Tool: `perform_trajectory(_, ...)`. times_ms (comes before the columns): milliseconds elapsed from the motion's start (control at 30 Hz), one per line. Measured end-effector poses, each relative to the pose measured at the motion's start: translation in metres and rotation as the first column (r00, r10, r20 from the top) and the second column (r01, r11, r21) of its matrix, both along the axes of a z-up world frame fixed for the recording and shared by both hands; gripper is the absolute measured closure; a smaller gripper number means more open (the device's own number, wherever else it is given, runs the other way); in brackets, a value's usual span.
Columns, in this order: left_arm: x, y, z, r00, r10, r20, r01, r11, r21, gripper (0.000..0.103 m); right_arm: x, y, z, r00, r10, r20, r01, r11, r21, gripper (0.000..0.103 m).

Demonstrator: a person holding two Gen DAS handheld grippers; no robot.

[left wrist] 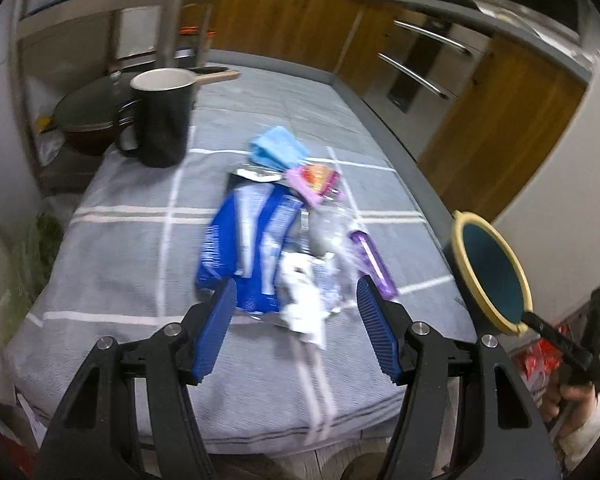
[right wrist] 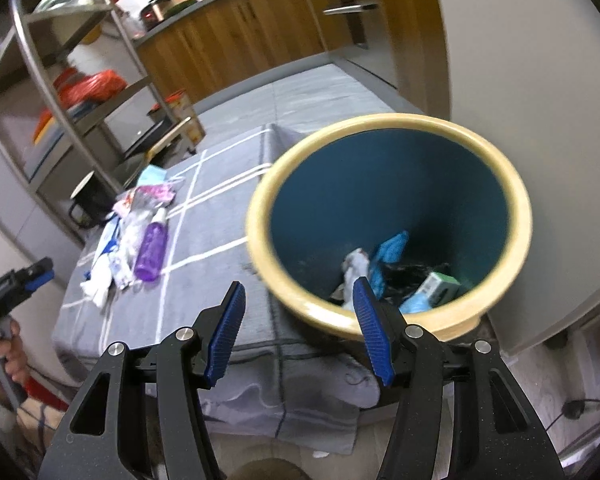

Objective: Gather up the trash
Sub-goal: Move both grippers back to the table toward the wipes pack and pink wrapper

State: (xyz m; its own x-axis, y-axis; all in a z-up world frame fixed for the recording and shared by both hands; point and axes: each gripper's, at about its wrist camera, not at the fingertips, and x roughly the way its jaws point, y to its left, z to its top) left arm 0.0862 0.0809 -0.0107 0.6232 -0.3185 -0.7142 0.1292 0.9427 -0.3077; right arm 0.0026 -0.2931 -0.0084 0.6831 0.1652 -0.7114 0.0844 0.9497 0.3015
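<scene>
Both wrists overlook cloth; trash shared.

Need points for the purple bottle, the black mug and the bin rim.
purple bottle (right wrist: 153,249): right wrist view, middle of its body.
black mug (left wrist: 165,128): left wrist view, outer side wall.
bin (right wrist: 452,125): right wrist view, far part of the cream rim.

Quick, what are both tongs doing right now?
Left tongs: open, holding nothing, above the wrappers.
Right tongs: open, holding nothing, by the bin.
</scene>
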Motion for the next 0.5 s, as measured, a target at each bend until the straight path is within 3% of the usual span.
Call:
perform_trajectory(233, 0.023, 0.022, -0.018, 0.995, 0.081, -0.058, -0.084, 0.995, -0.047, 0.041, 0.017, 0.036, -0.005, 0.998, 0.06, -0.037, -0.06, 0.998, -0.005, 0.045)
perform_trajectory(500, 0.062, 0.018, -0.036, 0.993, 0.073, -0.091, -0.071, 0.997, 0.03, 0.041, 0.06, 0.093, 0.002, 0.989, 0.143, -0.044, -0.143, 0.99, 0.004, 0.045)
